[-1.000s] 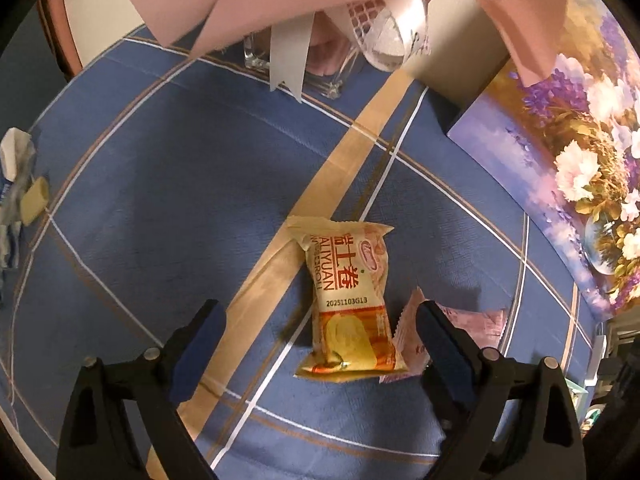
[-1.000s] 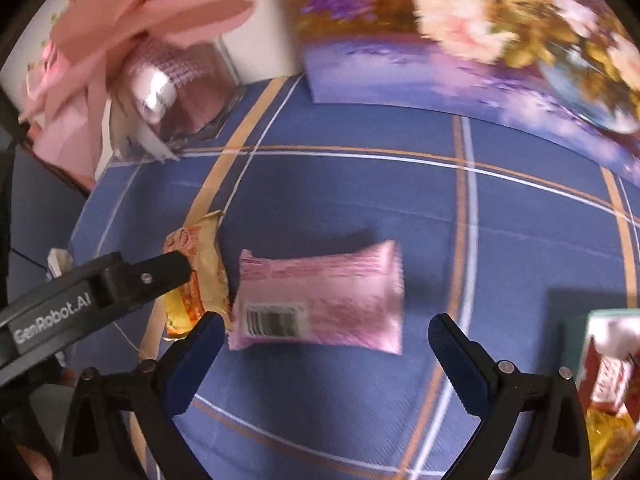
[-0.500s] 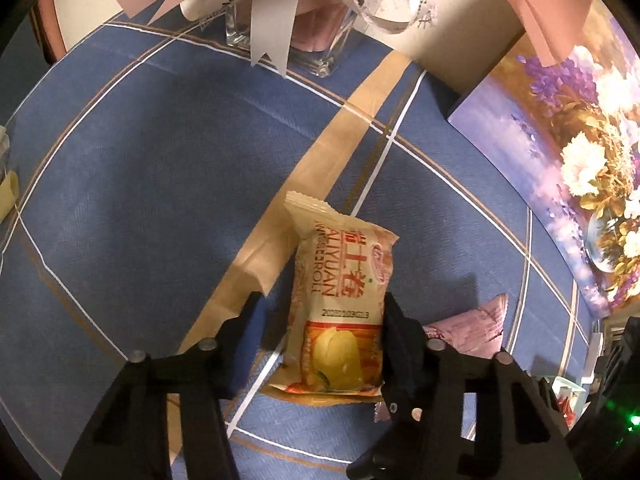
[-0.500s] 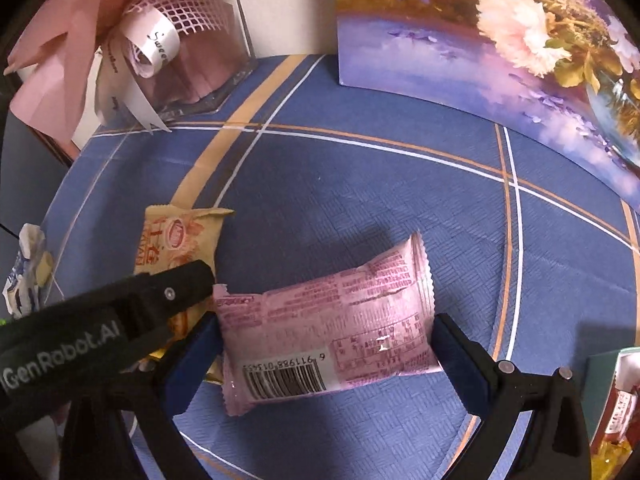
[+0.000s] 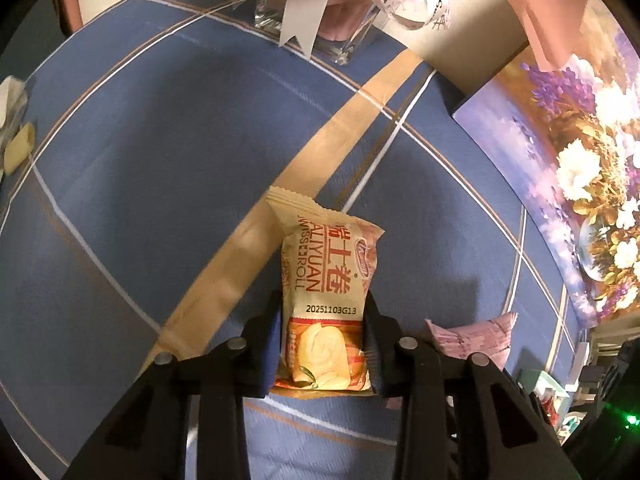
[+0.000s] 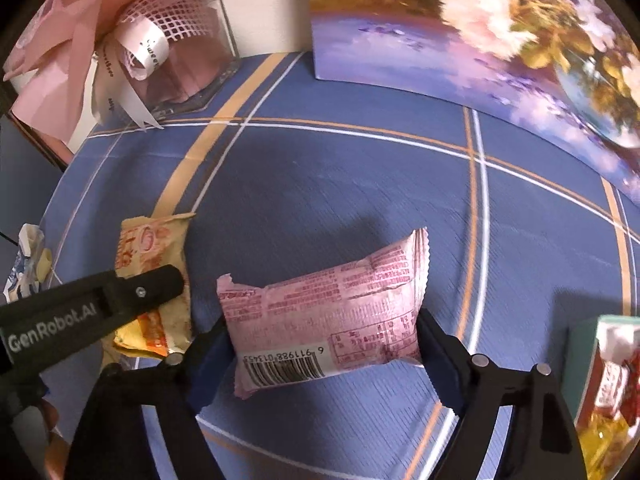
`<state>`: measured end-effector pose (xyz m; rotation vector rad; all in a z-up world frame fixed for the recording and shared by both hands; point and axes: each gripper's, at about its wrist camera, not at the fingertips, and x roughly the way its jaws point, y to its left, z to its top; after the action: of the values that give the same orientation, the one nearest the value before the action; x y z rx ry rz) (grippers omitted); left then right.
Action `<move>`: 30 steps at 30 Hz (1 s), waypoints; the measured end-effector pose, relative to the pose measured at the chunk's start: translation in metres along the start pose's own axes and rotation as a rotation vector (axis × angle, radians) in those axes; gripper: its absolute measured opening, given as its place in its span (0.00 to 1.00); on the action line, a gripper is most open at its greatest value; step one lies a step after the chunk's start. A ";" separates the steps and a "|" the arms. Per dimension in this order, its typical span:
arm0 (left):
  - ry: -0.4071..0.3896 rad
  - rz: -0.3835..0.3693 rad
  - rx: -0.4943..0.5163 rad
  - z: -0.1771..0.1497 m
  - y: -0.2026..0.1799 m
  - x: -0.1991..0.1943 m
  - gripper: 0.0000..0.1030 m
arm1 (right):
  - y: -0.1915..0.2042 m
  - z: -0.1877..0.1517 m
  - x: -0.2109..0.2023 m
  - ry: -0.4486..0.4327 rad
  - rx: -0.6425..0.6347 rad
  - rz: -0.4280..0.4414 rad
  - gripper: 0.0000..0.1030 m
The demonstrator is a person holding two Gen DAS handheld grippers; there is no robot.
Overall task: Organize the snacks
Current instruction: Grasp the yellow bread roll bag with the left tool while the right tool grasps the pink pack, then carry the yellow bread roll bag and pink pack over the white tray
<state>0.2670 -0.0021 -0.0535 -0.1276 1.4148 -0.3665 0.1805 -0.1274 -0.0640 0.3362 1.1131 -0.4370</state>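
Note:
A yellow Swiss roll packet [image 5: 328, 264] lies on the blue checked tablecloth [image 5: 160, 160]. My left gripper [image 5: 322, 316] points steeply down and is shut on the packet's lower half, with a pad pressing each long side. Right beside it lies a pink snack packet [image 6: 328, 304], barcode side up, also visible in the left wrist view [image 5: 476, 340]. My right gripper [image 6: 322, 344] straddles the pink packet lengthwise. Its jaws are closing, and the pads touch both ends of the packet, which bulges up a little. The left gripper's black finger [image 6: 160, 280] crosses over the yellow packet [image 6: 152, 240].
A flower painting [image 6: 480, 40] leans along the far right. A glass vase with pink wrapping and ribbons [image 5: 344, 28] stands at the back. A teal box holding snack packets [image 6: 600, 360] sits at the right edge, and crumpled wrappers [image 6: 28, 264] lie at the left edge.
The left jaws came together from wide open onto the yellow packet as the gripper sank closer. The right jaws narrowed onto the ends of the pink packet.

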 end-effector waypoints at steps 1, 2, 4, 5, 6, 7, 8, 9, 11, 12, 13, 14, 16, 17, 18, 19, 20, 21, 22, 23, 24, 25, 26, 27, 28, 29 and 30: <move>0.004 -0.003 -0.006 -0.005 -0.001 -0.003 0.36 | -0.003 -0.003 -0.004 0.000 0.007 0.000 0.83; 0.005 -0.006 -0.008 -0.008 -0.002 -0.006 0.36 | -0.006 -0.005 -0.008 -0.002 0.015 0.002 0.83; 0.005 -0.012 -0.009 -0.019 -0.006 -0.014 0.36 | -0.011 -0.009 -0.017 -0.006 0.034 0.002 0.83; 0.005 -0.015 -0.009 -0.023 -0.007 -0.018 0.36 | -0.014 -0.012 -0.024 -0.010 0.042 0.000 0.83; 0.005 -0.017 -0.009 -0.028 -0.009 -0.022 0.36 | -0.016 -0.014 -0.030 -0.015 0.049 0.002 0.83; 0.006 -0.024 -0.010 -0.034 -0.012 -0.027 0.36 | -0.018 -0.016 -0.036 -0.020 0.057 0.005 0.83; 0.000 -0.026 -0.006 -0.039 -0.014 -0.030 0.36 | -0.022 -0.020 -0.045 -0.027 0.067 0.008 0.83; 0.002 -0.037 -0.009 -0.045 -0.017 -0.036 0.36 | -0.023 -0.021 -0.049 -0.031 0.074 0.010 0.83; 0.000 -0.049 -0.007 -0.053 -0.023 -0.043 0.36 | -0.031 -0.029 -0.066 -0.041 0.100 0.011 0.83; -0.003 -0.053 -0.003 -0.058 -0.026 -0.048 0.36 | -0.033 -0.030 -0.070 -0.042 0.108 0.011 0.83; -0.007 -0.059 0.002 -0.065 -0.030 -0.053 0.36 | -0.036 -0.034 -0.077 -0.046 0.117 0.011 0.83; -0.009 -0.064 0.005 -0.070 -0.033 -0.057 0.36 | -0.040 -0.038 -0.084 -0.053 0.126 0.014 0.83; -0.014 -0.072 0.013 -0.080 -0.040 -0.063 0.36 | -0.048 -0.047 -0.099 -0.062 0.141 0.011 0.83; -0.016 -0.074 0.022 -0.085 -0.044 -0.066 0.36 | -0.051 -0.051 -0.105 -0.065 0.145 0.004 0.83; -0.019 -0.081 0.030 -0.091 -0.048 -0.070 0.36 | -0.056 -0.056 -0.113 -0.070 0.152 -0.003 0.83; -0.019 -0.086 0.036 -0.097 -0.052 -0.073 0.36 | -0.058 -0.059 -0.118 -0.074 0.159 -0.006 0.83; -0.019 -0.093 0.038 -0.101 -0.055 -0.074 0.36 | -0.061 -0.064 -0.124 -0.081 0.165 -0.004 0.83; -0.020 -0.099 0.042 -0.106 -0.055 -0.076 0.36 | -0.064 -0.068 -0.131 -0.087 0.170 -0.001 0.83; -0.022 -0.104 0.050 -0.112 -0.057 -0.078 0.36 | -0.067 -0.072 -0.135 -0.093 0.174 0.000 0.83; -0.025 -0.108 0.056 -0.116 -0.058 -0.080 0.36 | -0.070 -0.078 -0.141 -0.098 0.178 -0.001 0.83; -0.027 -0.110 0.061 -0.120 -0.059 -0.081 0.36 | -0.073 -0.083 -0.145 -0.102 0.182 -0.006 0.83; -0.030 -0.112 0.070 -0.125 -0.061 -0.082 0.36 | -0.076 -0.089 -0.149 -0.103 0.189 -0.012 0.84; -0.035 -0.113 0.079 -0.130 -0.062 -0.084 0.36 | -0.078 -0.093 -0.150 -0.101 0.196 -0.013 0.84; -0.037 -0.113 0.084 -0.132 -0.063 -0.083 0.36 | -0.081 -0.097 -0.153 -0.098 0.203 -0.011 0.84; -0.040 -0.112 0.088 -0.136 -0.064 -0.084 0.36 | -0.084 -0.102 -0.155 -0.099 0.206 -0.008 0.83; -0.045 -0.113 0.094 -0.141 -0.064 -0.086 0.36 | -0.086 -0.107 -0.158 -0.100 0.207 -0.010 0.83; -0.050 -0.109 0.099 -0.145 -0.065 -0.087 0.36 | -0.088 -0.112 -0.160 -0.100 0.209 -0.019 0.83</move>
<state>0.1039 -0.0157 0.0249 -0.1323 1.3413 -0.5200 -0.0107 -0.1237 0.0330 0.4828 0.9755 -0.5827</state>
